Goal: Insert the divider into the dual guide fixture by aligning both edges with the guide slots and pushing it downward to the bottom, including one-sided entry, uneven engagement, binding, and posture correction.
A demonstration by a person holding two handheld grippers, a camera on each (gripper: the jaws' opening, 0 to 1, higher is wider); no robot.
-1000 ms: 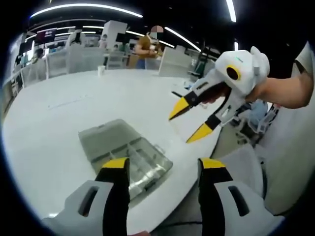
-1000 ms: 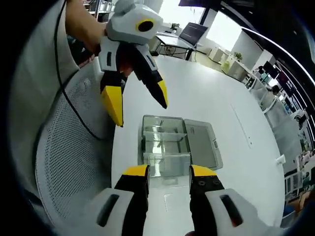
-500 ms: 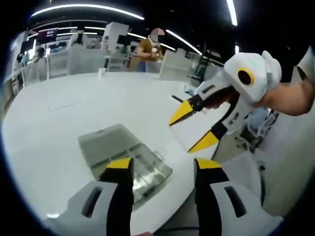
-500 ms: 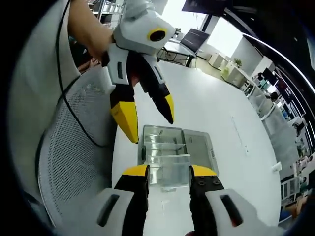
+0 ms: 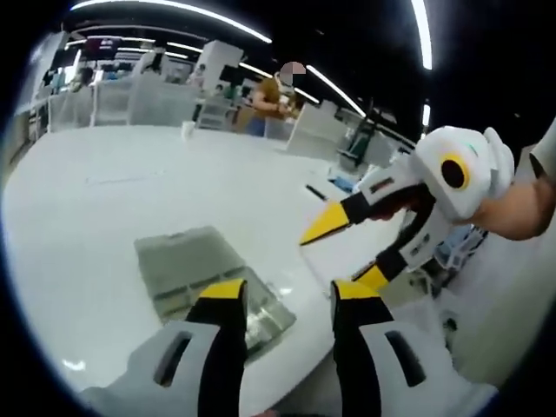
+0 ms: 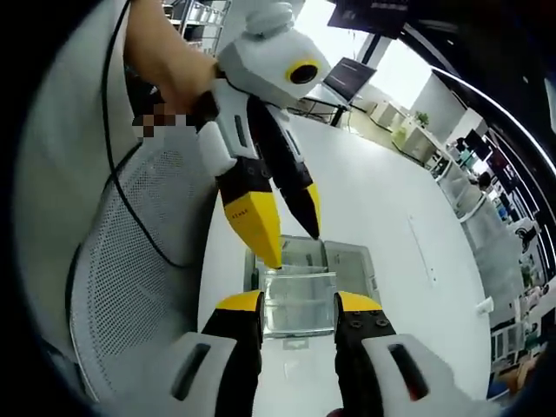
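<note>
Both grippers hover above the clear fixture (image 6: 300, 287) on the white desk (image 6: 382, 200). Left gripper (image 6: 287, 228) and right gripper (image 5: 352, 252): fingers wide, empty (divider unseen). I should locate the divider, then align both edges squarely.

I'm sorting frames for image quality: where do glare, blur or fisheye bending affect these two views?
Left gripper view: ceiling light strips bow into arcs, the white table curves, the clear box looks soft. Right gripper view: bright windows wash out the top, the table edge bends, the left gripper looms oversized and sharp.
</note>
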